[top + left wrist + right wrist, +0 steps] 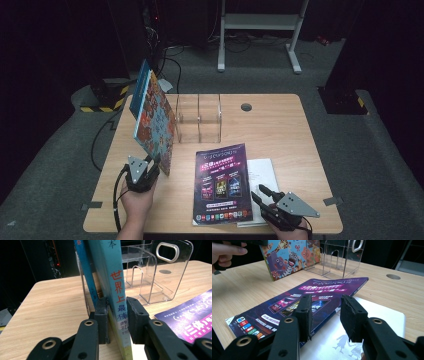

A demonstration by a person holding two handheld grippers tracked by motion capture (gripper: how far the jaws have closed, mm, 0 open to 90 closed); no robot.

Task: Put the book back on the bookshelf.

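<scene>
A picture book with a colourful animal cover (152, 120) stands tilted on its lower edge at the table's left. My left gripper (152, 167) grips its lower corner. In the left gripper view both pads press the teal spine (117, 290), so the left gripper (117, 302) is shut on the book. A thinner blue edge (86, 272) rises just outside the left pad. My right gripper (260, 192) rests open near the front edge. Its jaws (325, 307) straddle the line where a purple magazine (294, 300) overlaps a white booklet (367, 322), with nothing held.
A clear acrylic file holder (199, 119) stands at the back middle, right beside the book. The purple magazine (222, 182) lies flat at the front centre over the white booklet (262, 172). A cable grommet (246, 106) is set in the tabletop (280, 135).
</scene>
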